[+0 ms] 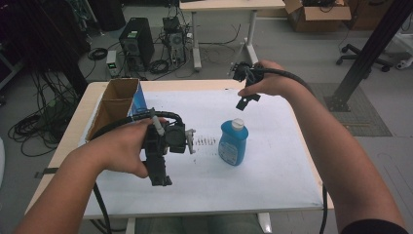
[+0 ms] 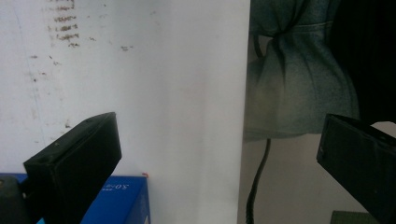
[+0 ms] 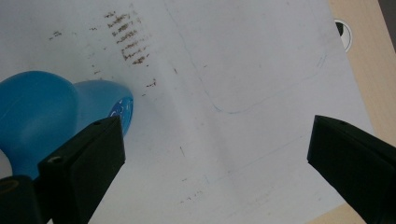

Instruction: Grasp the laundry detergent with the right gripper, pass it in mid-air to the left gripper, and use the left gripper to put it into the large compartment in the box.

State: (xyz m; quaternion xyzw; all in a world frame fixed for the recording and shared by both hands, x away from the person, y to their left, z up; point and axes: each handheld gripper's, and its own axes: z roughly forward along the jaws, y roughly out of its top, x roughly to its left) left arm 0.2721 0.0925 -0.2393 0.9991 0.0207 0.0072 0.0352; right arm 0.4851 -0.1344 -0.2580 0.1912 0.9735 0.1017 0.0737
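A blue bottle [image 1: 233, 142] with a white cap stands upright near the middle of the white sheet [image 1: 272, 161]. My left gripper [image 1: 159, 179] hangs left of the bottle over the sheet's near part, jaws pointing toward the person. In the left gripper view its gripper [image 2: 219, 154] is open and holds nothing, above the sheet and the table's near edge. My right gripper [image 1: 245, 101] hovers above the far side of the sheet, beyond the bottle. In the right gripper view this gripper [image 3: 217, 154] is open and empty, and the bottle [image 3: 42, 112] lies behind the left jaw.
An open cardboard box [image 1: 116, 104] with a blue side stands at the table's far left. Brown smudges [image 1: 204, 142] mark the sheet between my left gripper and the bottle. A blue printed box corner [image 2: 119, 200] and the person's jeans [image 2: 299, 88] are in the left gripper view.
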